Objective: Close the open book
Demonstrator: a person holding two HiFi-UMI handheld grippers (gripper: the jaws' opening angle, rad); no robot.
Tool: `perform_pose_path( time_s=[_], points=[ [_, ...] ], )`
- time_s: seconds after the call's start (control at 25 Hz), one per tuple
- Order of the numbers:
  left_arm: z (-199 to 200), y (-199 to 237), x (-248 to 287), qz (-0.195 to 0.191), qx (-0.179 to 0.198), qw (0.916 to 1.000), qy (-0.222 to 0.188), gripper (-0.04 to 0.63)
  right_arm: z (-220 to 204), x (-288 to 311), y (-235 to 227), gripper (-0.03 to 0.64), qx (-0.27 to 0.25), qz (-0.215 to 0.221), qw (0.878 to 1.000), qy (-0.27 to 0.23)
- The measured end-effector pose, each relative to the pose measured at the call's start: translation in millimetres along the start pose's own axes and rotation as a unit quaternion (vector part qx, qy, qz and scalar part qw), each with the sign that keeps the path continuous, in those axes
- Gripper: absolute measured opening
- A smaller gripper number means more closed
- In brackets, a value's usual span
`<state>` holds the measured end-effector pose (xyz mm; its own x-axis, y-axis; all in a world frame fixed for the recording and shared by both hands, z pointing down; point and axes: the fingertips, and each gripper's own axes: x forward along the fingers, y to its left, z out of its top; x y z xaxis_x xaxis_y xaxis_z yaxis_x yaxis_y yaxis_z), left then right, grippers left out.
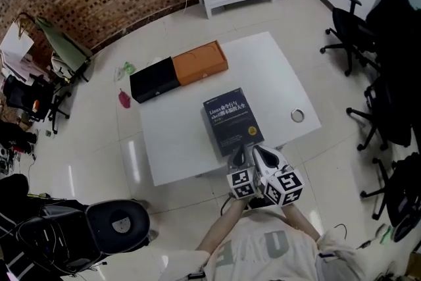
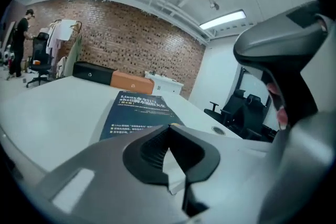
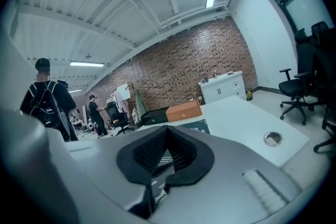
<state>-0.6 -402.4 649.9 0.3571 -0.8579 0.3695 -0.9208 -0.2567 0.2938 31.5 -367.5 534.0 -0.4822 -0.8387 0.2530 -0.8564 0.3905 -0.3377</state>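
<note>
Dark-blue softcover book (image 1: pixel 233 122) with white title print and a small gold seal near its lower corner lies face-up on the white rectangular worktop (image 1: pixel 177 141), toward the near edge and turned a little askew to it. Its cover sits flat on the pages with no leaf standing up, so I judge the closing itself done and this the tail of the task. Farthest left at the back edge is a black oblong case (image 1: pixel 153 79), butted end to end with an orange oblong case (image 1: pixel 199 64), both well apart from the book. Coming across to my side, my left tongs (image 1: pixel 237 153) hang at the book's near edge with the tips pressed together on nothing; the left gripper view shows the blue cover (image 2: pixel 137 110) stretching away just beyond the tips (image 2: pixel 169 127), though I cannot tell whether they touch it. Just beside them, my right tongs (image 1: pixel 263 153) are likewise closed tip to tip and empty (image 3: pixel 167 127), with only a corner of the book (image 3: pixel 195 126) showing past them. Farthest right, a round metal cable grommet (image 1: pixel 298 116) is set in the worktop, clear of everything. What comes next asks little, I think: draw both tongs back without catching the cover's edge, and press down only if it lifts.
</note>
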Motion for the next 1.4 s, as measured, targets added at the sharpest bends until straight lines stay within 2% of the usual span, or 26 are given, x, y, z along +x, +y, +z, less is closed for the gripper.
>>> perform_pose_path(
  time_s=[0.08,0.2,0.28,0.4,0.52,0.6,0.68,0.8,1.08,1.28,1.4],
  points=[
    [-1.9,5.6,9.9,0.001,-0.003,0.9999,0.011,-0.002,4.1,3.9,-11.5,0.003,0.005,-0.018,1.0,-0.005],
    [10.7,14.6,7.1,0.002,-0.017,0.9998,-0.009,-0.002,6.9,1.8,-21.8,0.003,0.014,-0.036,0.999,-0.014],
    [32.9,23.8,-4.2,0.005,-0.043,0.9983,-0.039,-0.002,8.9,1.9,-23.2,0.003,0.02,-0.04,0.999,-0.017],
    [102.3,49.3,-34.1,0.022,-0.067,0.9901,-0.122,-0.002,21.5,10.7,-16.3,0.003,0.022,-0.035,0.999,-0.018],
    [171.3,77.8,-78.3,0.054,-0.038,0.9762,-0.207,-0.001,29.5,15.4,-4.3,0.003,0.024,-0.018,0.999,-0.018],
    [198.3,91.6,-105.9,0.07,0.002,0.9678,-0.242,0.0,27.8,16.3,4.7,0.003,0.025,-0.004,1.0,-0.019],
    [212.2,102.7,-124.9,0.083,0.025,0.9608,-0.263,0.008,25.5,20.1,11.9,0.005,0.021,0.011,1.0,-0.02],
    [212.8,112.7,-143.0,0.094,0.032,0.9562,-0.275,0.009,23.7,24.5,22.2,0.005,0.015,0.025,0.999,-0.023],
    [181.6,120.7,-161.0,0.077,0.01,0.9647,-0.252,0.009,12.0,28.1,46.7,0.004,0.002,0.026,0.999,-0.029],
    [184.0,106.0,-200.7,0.072,0.024,0.96,-0.269,0.009,1.6,-9.1,70.2,0.003,-0.011,0.032,0.999,-0.031],
    [170.1,77.5,-226.5,0.062,0.054,0.9583,-0.274,0.009,-8.3,-45.9,69.3,0.003,-0.009,0.027,0.999,-0.043]
  ],
)
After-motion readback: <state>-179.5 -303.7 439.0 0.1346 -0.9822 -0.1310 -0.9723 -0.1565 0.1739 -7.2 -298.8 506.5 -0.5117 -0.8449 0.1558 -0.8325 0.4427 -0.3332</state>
